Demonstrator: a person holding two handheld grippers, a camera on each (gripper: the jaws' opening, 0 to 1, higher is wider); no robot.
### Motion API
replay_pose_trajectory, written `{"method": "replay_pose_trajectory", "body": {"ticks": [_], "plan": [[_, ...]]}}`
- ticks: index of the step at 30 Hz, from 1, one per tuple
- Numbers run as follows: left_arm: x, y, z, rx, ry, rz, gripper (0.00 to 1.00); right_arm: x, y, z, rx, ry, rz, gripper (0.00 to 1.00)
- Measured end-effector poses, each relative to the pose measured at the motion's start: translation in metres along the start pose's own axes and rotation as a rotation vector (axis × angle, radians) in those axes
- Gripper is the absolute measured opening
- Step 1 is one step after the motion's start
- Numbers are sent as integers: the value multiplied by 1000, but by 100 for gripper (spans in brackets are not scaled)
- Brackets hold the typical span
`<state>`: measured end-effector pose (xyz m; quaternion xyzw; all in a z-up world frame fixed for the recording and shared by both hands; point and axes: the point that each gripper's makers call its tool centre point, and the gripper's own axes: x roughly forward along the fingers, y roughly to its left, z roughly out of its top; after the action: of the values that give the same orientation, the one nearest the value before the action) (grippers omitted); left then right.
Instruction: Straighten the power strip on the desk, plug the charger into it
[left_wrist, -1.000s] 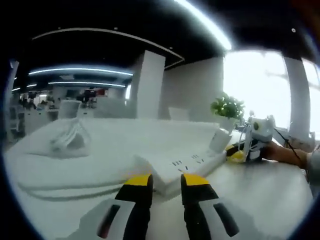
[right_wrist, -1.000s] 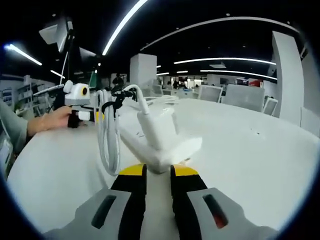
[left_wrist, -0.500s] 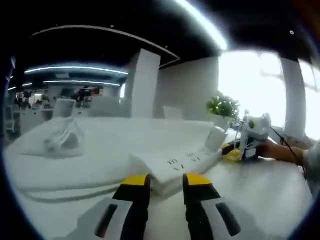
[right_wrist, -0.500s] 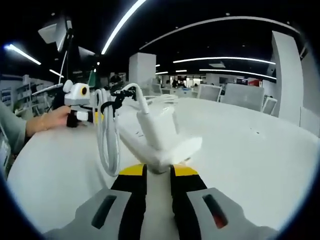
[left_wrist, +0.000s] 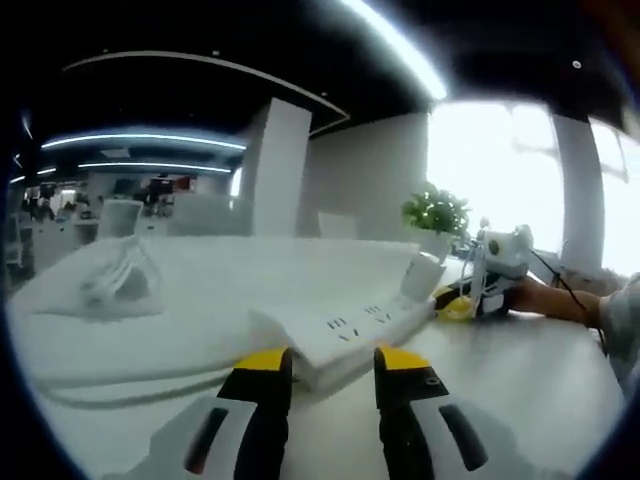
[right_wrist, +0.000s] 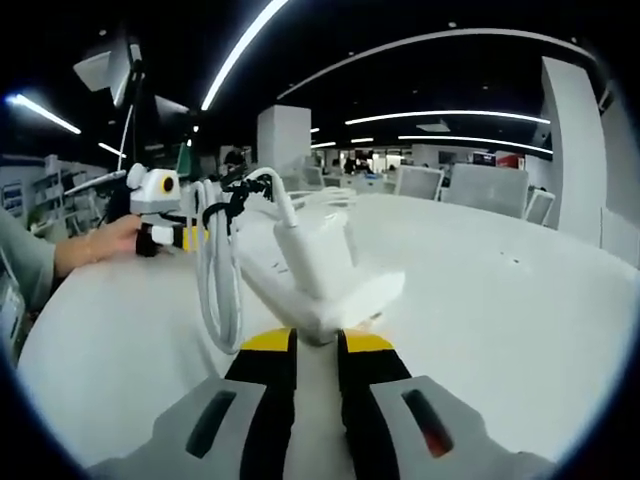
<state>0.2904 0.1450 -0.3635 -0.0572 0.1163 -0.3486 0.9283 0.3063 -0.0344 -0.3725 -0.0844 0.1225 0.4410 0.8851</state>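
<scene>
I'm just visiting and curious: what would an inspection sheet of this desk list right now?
Surface: white desk, pale and bare near the grippers.
Job's things: white power strip lying flat; white charger held above the desk.
Clutter: white bundle far off on the desk.
Grippers: left gripper open, jaws either side of the strip's end; right gripper shut on the charger.
Cables: looped white cable hanging from the charger.
Surroundings: potted plant, office chairs, ceiling light strips.

white desk (left_wrist: 520, 400), power strip (left_wrist: 345, 335) on it
</scene>
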Motion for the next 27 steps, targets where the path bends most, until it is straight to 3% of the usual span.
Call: {"method": "replay_pose_trajectory", "body": {"ticks": [12,27], "plan": [[2,-6,-2,21,13,-23,31,-12,-2,-5,10,12,17,9],[1,-20,-5,60,37,-48,27,-31,3,-10,8,11,4,9]]}}
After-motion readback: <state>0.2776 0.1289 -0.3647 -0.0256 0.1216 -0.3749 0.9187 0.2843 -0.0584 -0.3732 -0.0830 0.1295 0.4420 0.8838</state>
